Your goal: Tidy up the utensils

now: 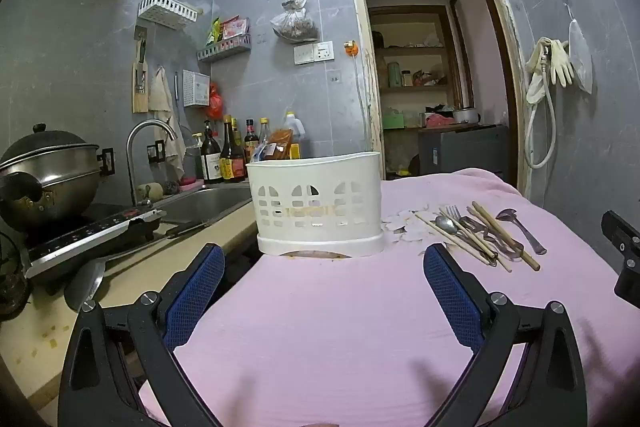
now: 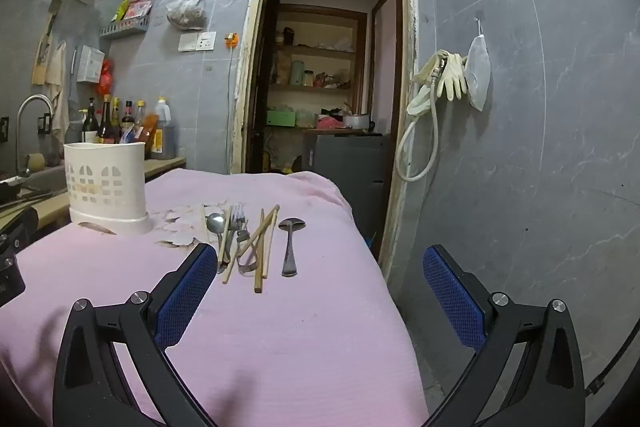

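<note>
Left gripper (image 1: 324, 259): jaws wide, empty, tilted slightly down over the pink cloth-covered counter (image 1: 320, 327), facing the white perforated plastic utensil holder (image 1: 316, 205), upright. Right gripper (image 2: 320, 261): likewise wide, empty. Ahead of it, the loose metal cutlery and wooden chopsticks (image 2: 250, 239) lie flat beside the holder, long axes running away from the camera, handles nearest.

Pale pink cloth (image 1: 320, 327) fills the lower frame. White utensil holder (image 1: 316, 211), centre, pierced with arched and square cut-outs. Silver spoon (image 2: 216, 227), silver fork (image 2: 238, 223) and tan wooden chopsticks (image 2: 262, 251) at centre of the right view. Gripper pads (image 1: 196, 295) blue, cross-hatched, on black frames. Grey marbled wall tiles (image 2: 540, 107) at right.
</note>
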Available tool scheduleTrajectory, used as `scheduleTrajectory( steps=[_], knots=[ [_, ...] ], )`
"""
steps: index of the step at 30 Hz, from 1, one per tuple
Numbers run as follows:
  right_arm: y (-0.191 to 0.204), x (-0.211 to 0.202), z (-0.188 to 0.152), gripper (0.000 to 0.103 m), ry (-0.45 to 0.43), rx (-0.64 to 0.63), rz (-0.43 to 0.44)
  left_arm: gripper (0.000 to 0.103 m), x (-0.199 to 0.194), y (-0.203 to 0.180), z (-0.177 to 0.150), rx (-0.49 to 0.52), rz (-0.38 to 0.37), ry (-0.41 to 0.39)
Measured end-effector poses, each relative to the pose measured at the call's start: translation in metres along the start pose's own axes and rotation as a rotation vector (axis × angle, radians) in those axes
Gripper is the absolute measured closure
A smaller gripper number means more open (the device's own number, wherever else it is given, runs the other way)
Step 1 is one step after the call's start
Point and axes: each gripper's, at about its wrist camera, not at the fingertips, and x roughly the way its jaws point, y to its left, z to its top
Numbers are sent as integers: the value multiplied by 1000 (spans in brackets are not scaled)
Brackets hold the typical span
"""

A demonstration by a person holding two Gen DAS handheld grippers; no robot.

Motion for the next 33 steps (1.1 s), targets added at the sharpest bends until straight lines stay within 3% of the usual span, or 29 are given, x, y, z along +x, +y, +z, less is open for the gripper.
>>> scheduleTrajectory(
  steps=[33],
  knots=[
    [10, 3, 0, 0, 17, -32, 9, 5, 11, 6, -8, -23, -31, 44]
  ],
)
